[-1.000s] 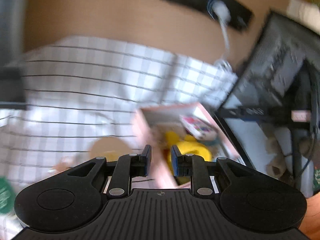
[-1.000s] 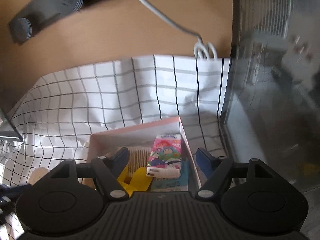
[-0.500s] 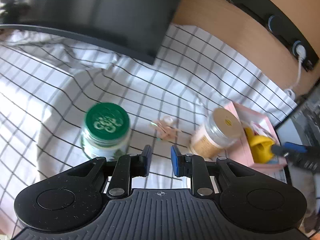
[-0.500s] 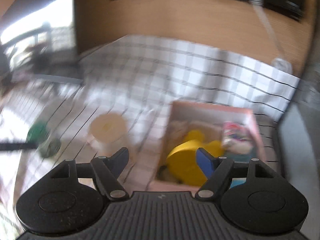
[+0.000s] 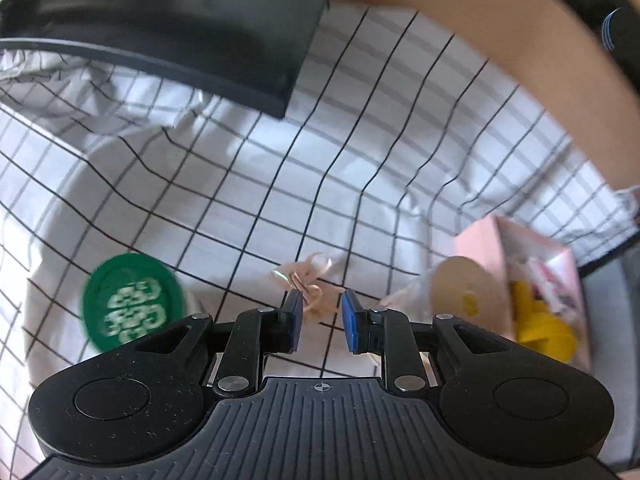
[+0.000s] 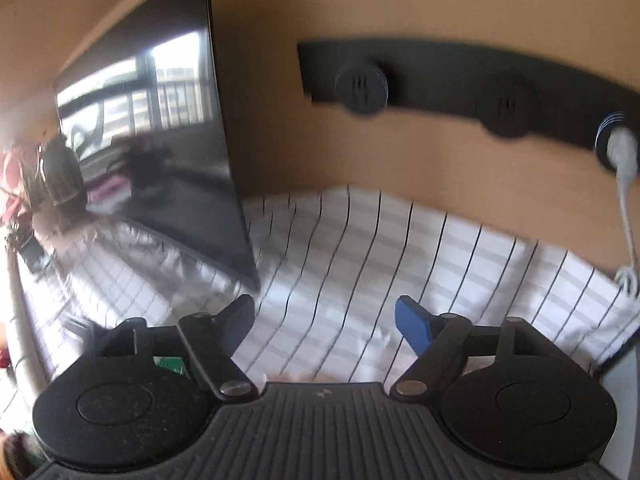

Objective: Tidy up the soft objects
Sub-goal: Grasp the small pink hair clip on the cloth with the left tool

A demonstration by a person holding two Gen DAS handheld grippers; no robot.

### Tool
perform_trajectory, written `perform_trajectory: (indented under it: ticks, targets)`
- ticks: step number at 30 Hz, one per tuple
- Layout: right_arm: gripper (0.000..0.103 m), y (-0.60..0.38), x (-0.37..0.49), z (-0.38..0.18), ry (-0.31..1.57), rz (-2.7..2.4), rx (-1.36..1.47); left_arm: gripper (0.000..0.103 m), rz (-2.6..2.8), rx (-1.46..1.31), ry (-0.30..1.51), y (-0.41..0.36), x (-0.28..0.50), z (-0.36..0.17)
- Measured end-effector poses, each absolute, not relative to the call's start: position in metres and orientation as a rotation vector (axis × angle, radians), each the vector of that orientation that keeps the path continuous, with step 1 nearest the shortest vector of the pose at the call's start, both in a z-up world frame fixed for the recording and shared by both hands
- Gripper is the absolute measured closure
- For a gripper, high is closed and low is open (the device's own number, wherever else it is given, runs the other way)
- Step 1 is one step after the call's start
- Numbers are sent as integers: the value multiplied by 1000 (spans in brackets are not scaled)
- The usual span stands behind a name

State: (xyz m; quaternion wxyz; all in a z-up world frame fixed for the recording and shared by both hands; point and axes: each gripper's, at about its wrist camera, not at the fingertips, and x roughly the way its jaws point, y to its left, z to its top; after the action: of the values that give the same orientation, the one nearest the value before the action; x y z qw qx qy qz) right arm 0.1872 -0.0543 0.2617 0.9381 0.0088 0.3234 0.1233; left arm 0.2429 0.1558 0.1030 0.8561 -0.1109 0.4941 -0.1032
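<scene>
Compared with half a second earlier, the left gripper (image 5: 320, 312) has advanced toward the small tangle of beige rubber bands (image 5: 310, 285), which now lies just ahead of and partly between its fingertips; the right wrist view has swung up from the pink box to the wall.

Left gripper: the blue-padded fingers (image 5: 351, 322) stand slightly apart, with a narrow gap. The bands sit in that gap on the checked cloth (image 5: 360, 128); contact with the pads cannot be confirmed.

Left of the gripper stands a jar with a green lid (image 5: 133, 308). To the right stands a container with a tan lid (image 5: 466, 294), touching or just beside the pink box (image 5: 478, 242). The box holds a yellow object (image 5: 542, 326) and a printed packet (image 5: 548, 284).

Right gripper (image 6: 325, 322): the fingers are spread wide and hold nothing. It hovers over the checked cloth, facing a black socket strip (image 6: 440, 76) on the wall with a white plug (image 6: 622, 152) inserted. A dark monitor (image 6: 152, 152) stands at the left. The view is motion-blurred.
</scene>
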Motion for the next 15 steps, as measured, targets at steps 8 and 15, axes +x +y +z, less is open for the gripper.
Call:
perform_trajectory:
  ticks: [8,15]
  targets:
    - [20,-86,207,217,724,252,41,79,-105,-222,1143,143,281,61]
    - [20,-107,200,195,685,218,17,79,-105,-117,1172,125,299,47]
